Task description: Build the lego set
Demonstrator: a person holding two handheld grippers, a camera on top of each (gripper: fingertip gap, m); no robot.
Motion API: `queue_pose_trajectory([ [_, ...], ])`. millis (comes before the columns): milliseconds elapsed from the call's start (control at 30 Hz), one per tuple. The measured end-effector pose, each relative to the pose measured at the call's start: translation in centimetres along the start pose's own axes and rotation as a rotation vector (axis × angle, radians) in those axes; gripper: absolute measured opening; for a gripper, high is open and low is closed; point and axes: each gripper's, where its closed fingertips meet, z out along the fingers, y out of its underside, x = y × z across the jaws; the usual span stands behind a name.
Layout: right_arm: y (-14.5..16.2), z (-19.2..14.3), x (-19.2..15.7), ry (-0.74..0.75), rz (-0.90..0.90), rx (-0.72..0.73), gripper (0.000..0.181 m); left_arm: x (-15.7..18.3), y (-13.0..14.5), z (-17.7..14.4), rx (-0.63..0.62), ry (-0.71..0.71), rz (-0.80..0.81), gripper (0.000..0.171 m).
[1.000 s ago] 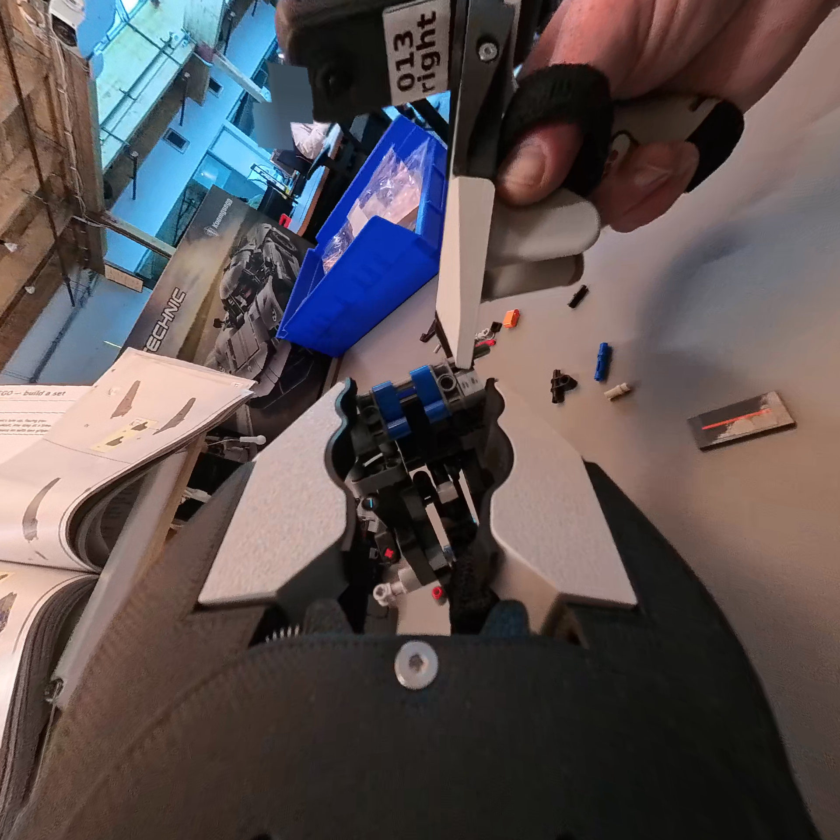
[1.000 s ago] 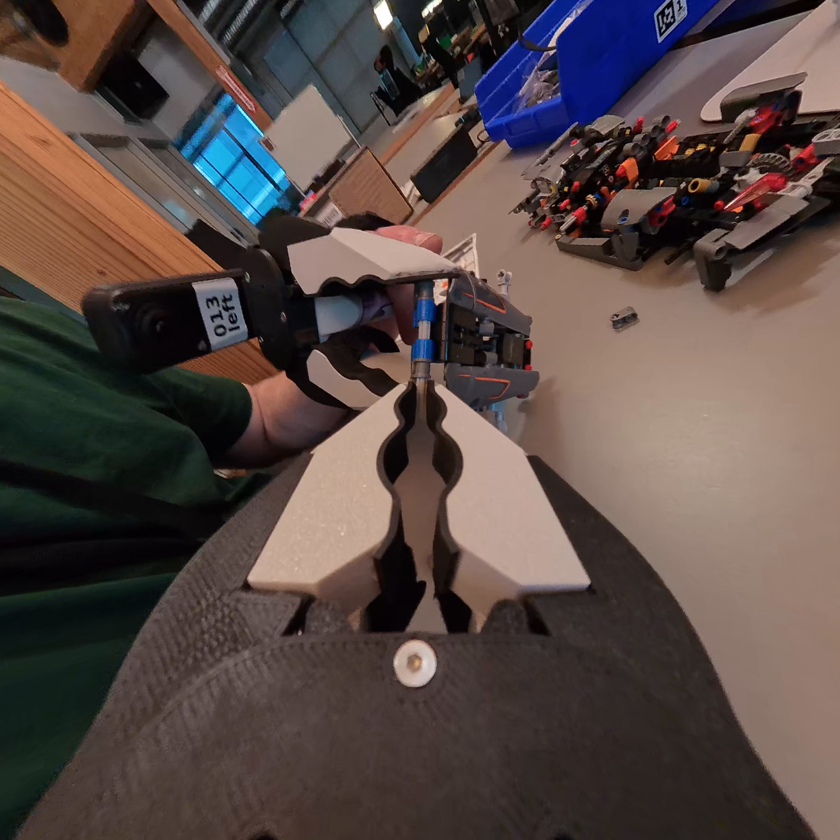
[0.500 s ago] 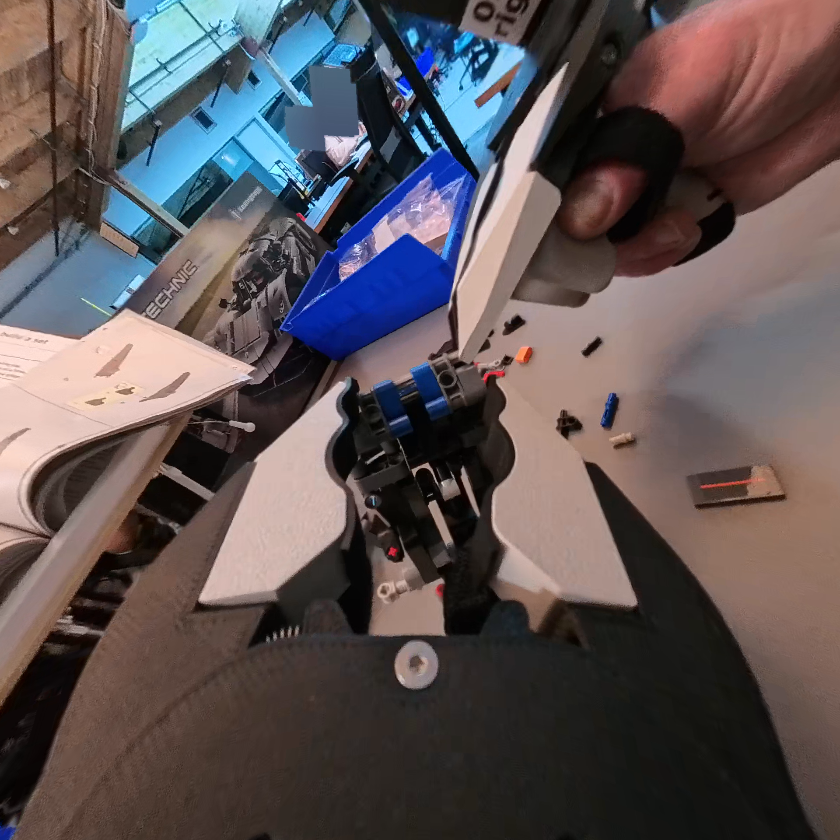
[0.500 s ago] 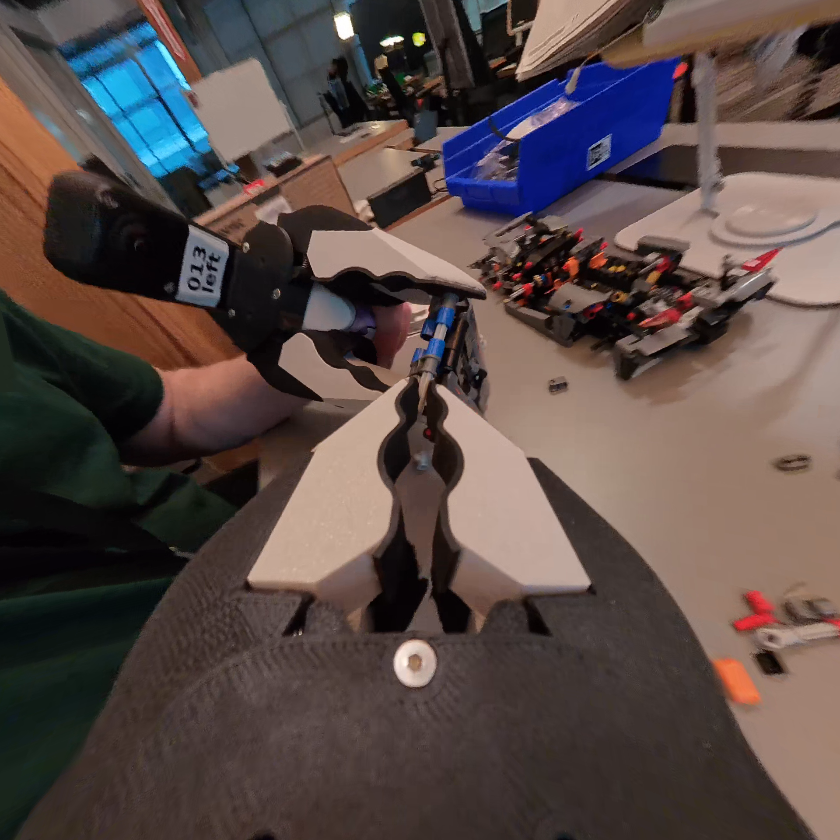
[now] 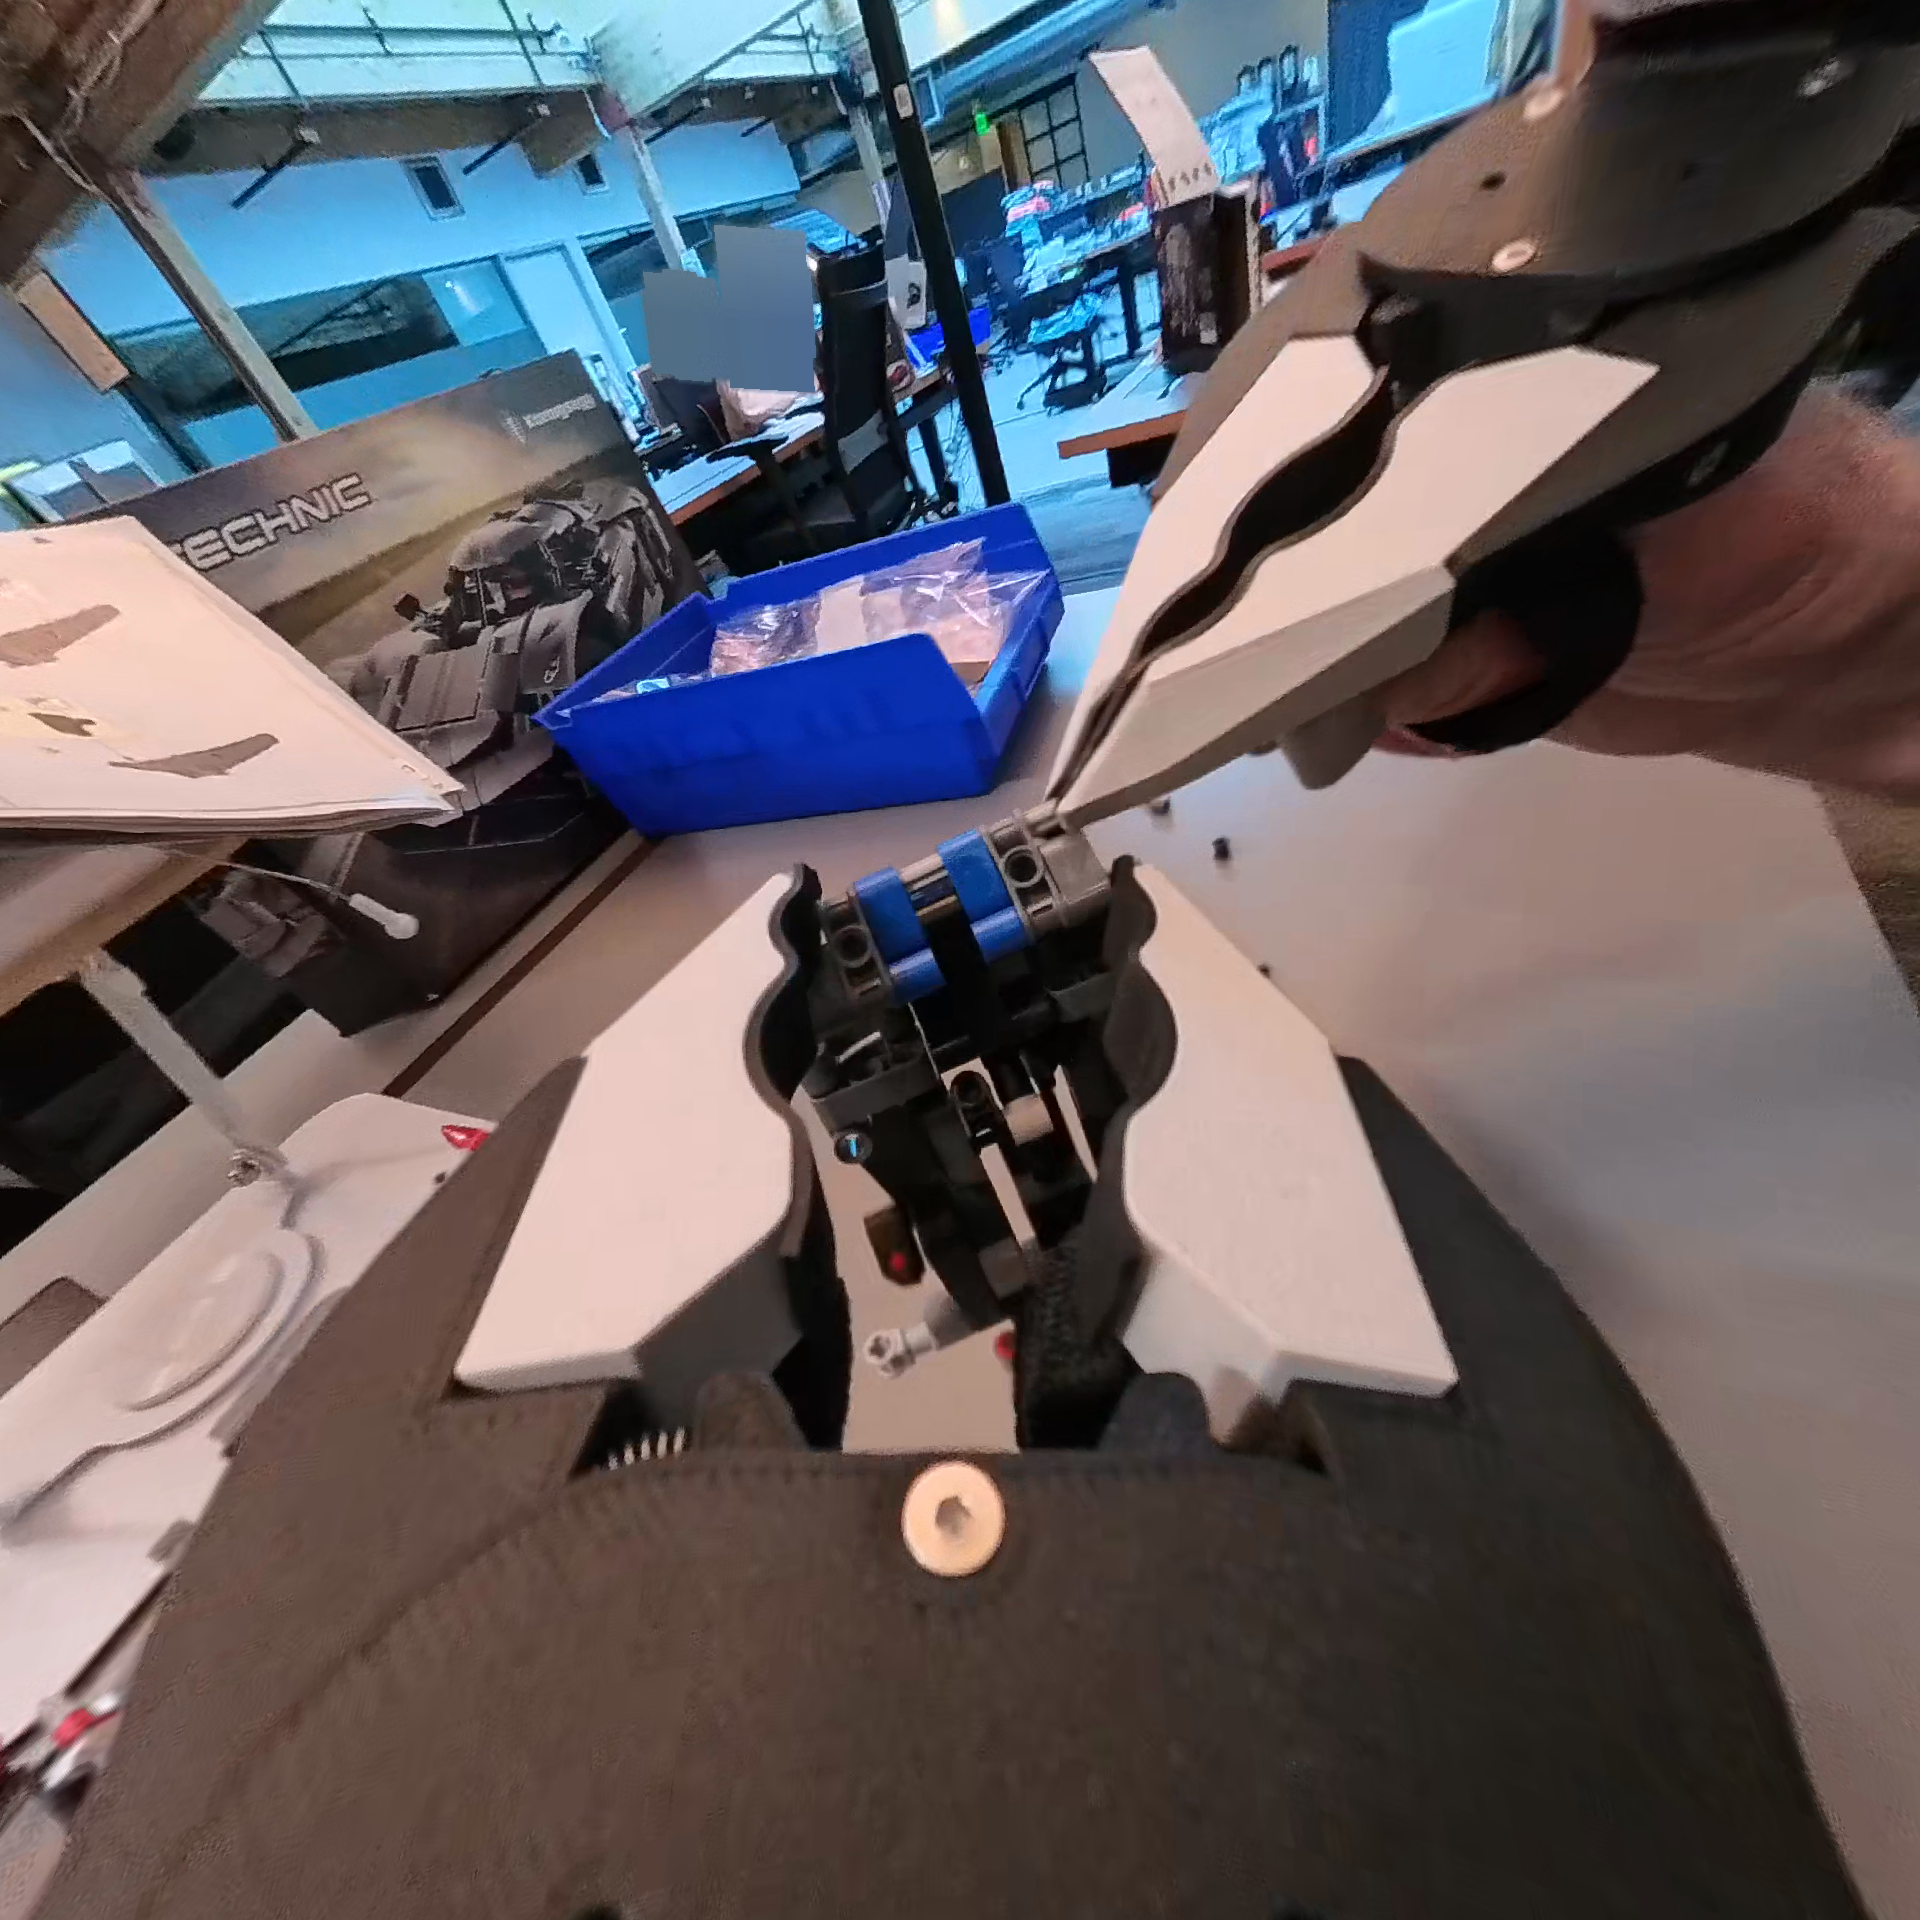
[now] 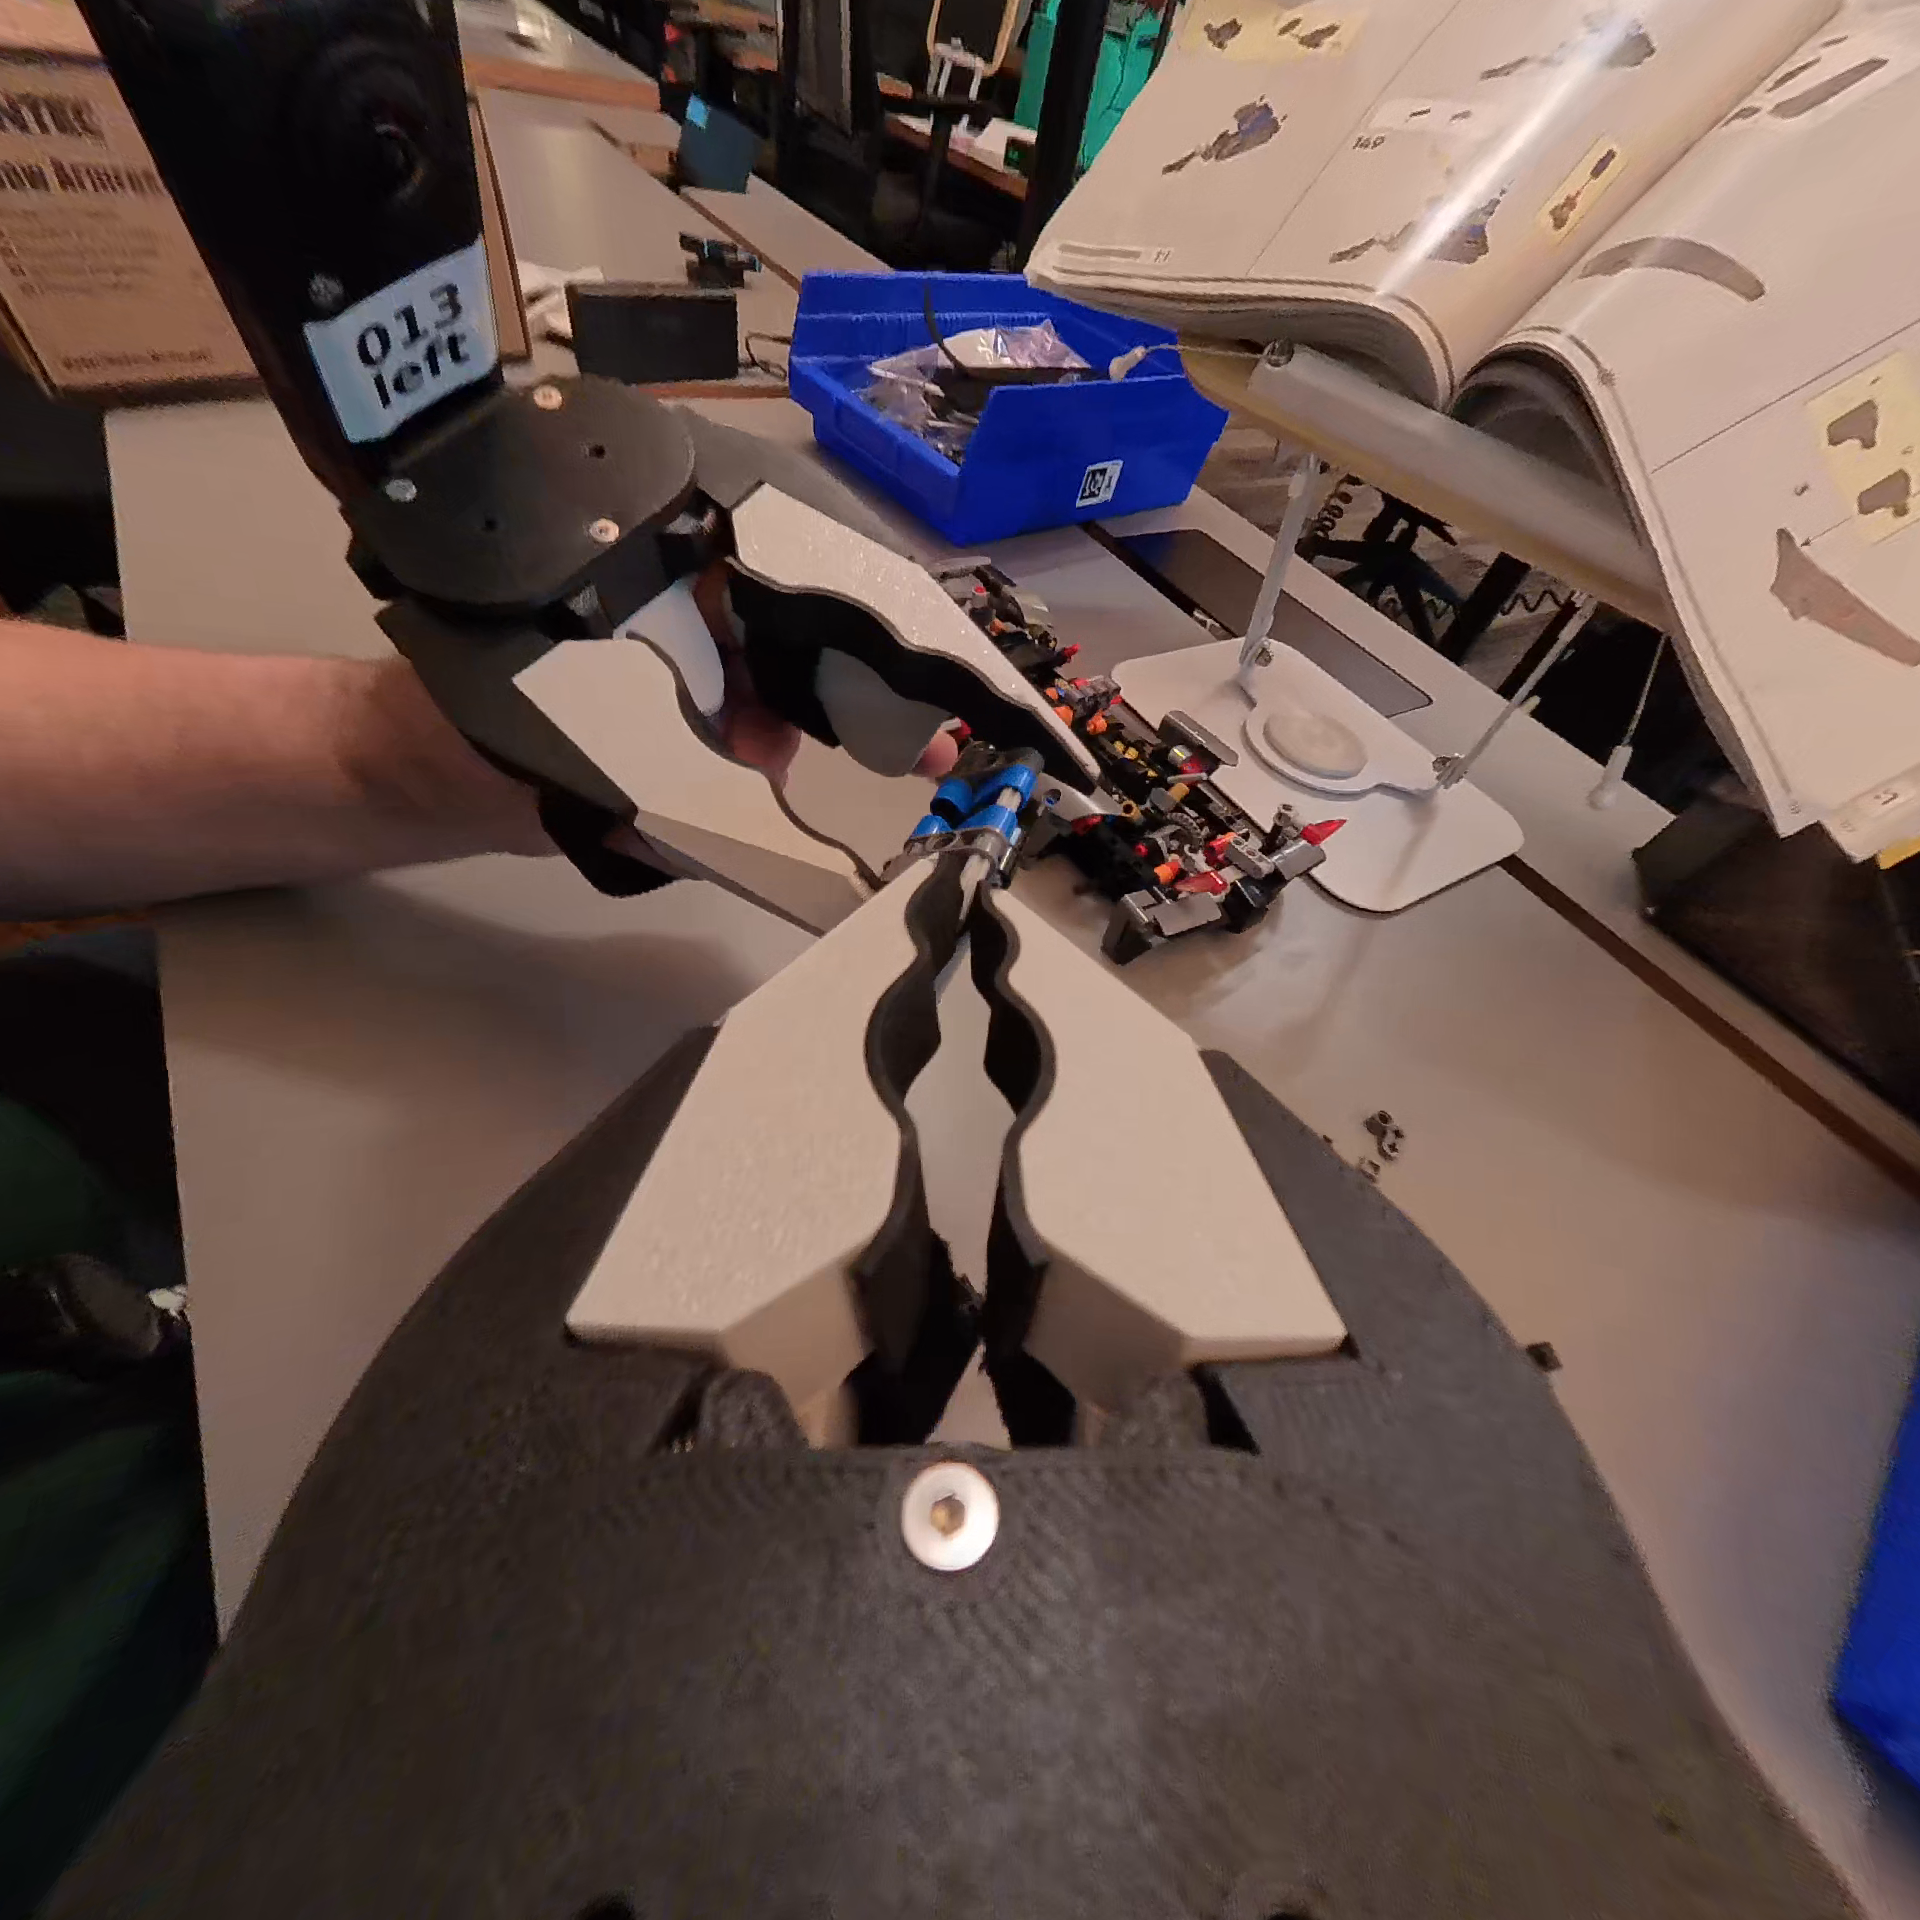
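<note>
Left wrist view: the left gripper (image 5: pixel 961 935) is clamping the small black-and-grey lego sub-assembly with blue connector pieces (image 5: pixel 961 925) above the grey tabletop (image 5: pixel 1507 1039). The right gripper (image 5: pixel 1055 810) is meeting the sub-assembly's grey end with its tips nearly together. To seat the part well, I would be pushing straight along the pin axis while the left grip is bracing firmly. Whatever the tips are pinching is too small to identify.

Right wrist view: the right gripper (image 6: pixel 966 883), narrowed, is gripping a pale grey axle (image 6: pixel 971 878) at the sub-assembly (image 6: pixel 982 805). The axle's socket is hidden behind the blue pieces.
</note>
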Motion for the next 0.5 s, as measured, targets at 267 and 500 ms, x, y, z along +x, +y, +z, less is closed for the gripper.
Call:
queue_pose_trajectory([
  [267,0.1,-0.2,-0.1,-0.201,0.38,0.154,0.001,0.0,-0.3,-0.1,-0.007,-0.016,0.061,0.053],
  [500,1.4,-0.6,-0.7,-0.347,0.622,0.181,0.002,0.7,0.4,0.2,-0.074,-0.061,0.284,0.054],
])
